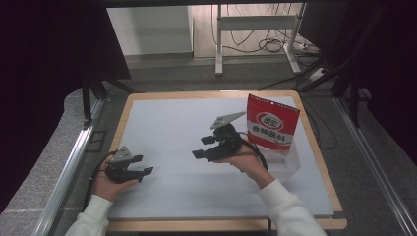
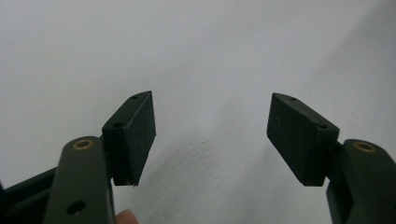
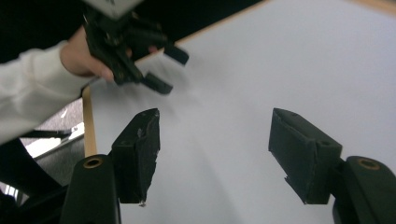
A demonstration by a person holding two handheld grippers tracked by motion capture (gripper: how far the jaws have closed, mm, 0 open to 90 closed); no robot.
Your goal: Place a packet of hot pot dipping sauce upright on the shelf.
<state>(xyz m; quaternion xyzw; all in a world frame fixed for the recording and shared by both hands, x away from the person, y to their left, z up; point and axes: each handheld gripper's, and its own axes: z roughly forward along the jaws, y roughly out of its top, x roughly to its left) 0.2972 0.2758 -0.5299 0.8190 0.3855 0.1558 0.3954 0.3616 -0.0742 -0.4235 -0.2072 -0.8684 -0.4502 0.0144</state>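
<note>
Count: two grippers, two hands, one red pouch, one clear plastic container, one white mat on one wooden table. Left gripper (image 1: 141, 165) sits low at the near-left of the mat (image 1: 167, 123), held by the left hand (image 1: 105, 183); jaws spread wide, nothing between them, and the left gripper view has bare white surface past the pads (image 2: 135, 135). Right gripper (image 1: 201, 147) is mid-mat, tilted, gripped from below by the right hand (image 1: 246, 160); jaws also apart and empty, pointing toward the left side. The right gripper view looks across the mat at the other gripper and a white sleeve (image 3: 28, 88). The red pouch (image 1: 273, 123) stands upright at the far-right of the mat, white lettering on the front, well clear of both grippers. The clear container (image 1: 287, 164) sits just in front of the pouch by the table (image 1: 314, 137) edge; contents can't be made out.
</note>
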